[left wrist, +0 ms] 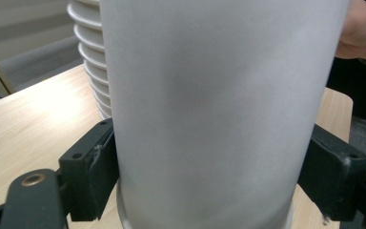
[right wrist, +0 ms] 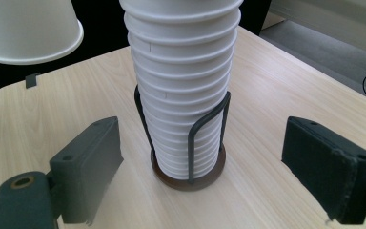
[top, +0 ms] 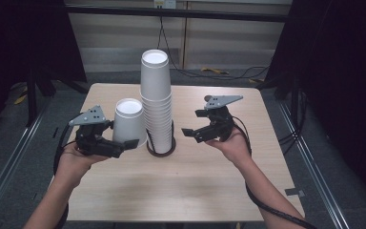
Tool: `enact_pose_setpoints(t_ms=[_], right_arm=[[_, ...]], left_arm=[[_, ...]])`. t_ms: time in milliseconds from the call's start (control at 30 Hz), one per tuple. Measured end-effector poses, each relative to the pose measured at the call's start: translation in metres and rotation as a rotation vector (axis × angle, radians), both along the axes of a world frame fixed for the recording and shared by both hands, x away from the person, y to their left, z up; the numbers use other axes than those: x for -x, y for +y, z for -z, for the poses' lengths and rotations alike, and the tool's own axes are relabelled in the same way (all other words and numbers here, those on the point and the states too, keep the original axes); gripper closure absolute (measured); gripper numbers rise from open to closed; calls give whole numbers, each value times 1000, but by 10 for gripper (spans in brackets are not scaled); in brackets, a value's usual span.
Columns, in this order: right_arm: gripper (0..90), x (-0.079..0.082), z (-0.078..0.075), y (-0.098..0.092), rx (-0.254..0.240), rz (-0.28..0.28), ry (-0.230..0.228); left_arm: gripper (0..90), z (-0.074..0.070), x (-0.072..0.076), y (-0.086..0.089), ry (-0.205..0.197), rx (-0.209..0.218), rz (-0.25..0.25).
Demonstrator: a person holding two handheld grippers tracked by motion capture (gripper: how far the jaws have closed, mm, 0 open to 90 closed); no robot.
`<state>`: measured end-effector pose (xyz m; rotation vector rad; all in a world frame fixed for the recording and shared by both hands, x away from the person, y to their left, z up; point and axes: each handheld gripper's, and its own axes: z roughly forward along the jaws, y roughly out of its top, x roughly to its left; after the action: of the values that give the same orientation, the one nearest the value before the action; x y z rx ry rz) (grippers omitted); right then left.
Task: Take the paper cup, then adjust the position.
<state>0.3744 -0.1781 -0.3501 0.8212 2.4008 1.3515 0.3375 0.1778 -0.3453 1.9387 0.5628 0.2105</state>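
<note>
A tall stack of upturned white paper cups point(top: 156, 102) stands in a dark wire holder point(top: 161, 147) at the middle of the table. My left gripper point(top: 126, 136) is shut on a single upturned white cup point(top: 129, 119), held just left of the stack and above the table. In the left gripper view that cup point(left wrist: 219, 109) sits between both pads point(left wrist: 100, 167), with the stack's rims point(left wrist: 93, 57) behind it. My right gripper point(top: 194, 122) hovers open to the right of the stack. Its jaws stand wide on either side of the stack point(right wrist: 183, 95) and holder point(right wrist: 205, 138), touching neither.
The light wooden table point(top: 195, 191) has bare surface in front of the stack and on both sides. Cables lie on the floor behind the table point(top: 209, 71). Dark frame posts stand at the far left and far right.
</note>
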Motion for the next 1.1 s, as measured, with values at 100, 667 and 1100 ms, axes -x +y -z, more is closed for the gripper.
enact_pose_setpoints(t_ms=[100, 667, 1100], right_arm=[[126, 2, 2, -3, 8, -5, 2], [125, 12, 13, -21, 39, -58, 27], [125, 22, 18, -30, 118, -124, 51]], left_arm=[[173, 3, 1, -8, 12, -18, 19], [174, 15, 5, -44, 42, -107, 118], [185, 24, 3, -67, 59, -166, 169]])
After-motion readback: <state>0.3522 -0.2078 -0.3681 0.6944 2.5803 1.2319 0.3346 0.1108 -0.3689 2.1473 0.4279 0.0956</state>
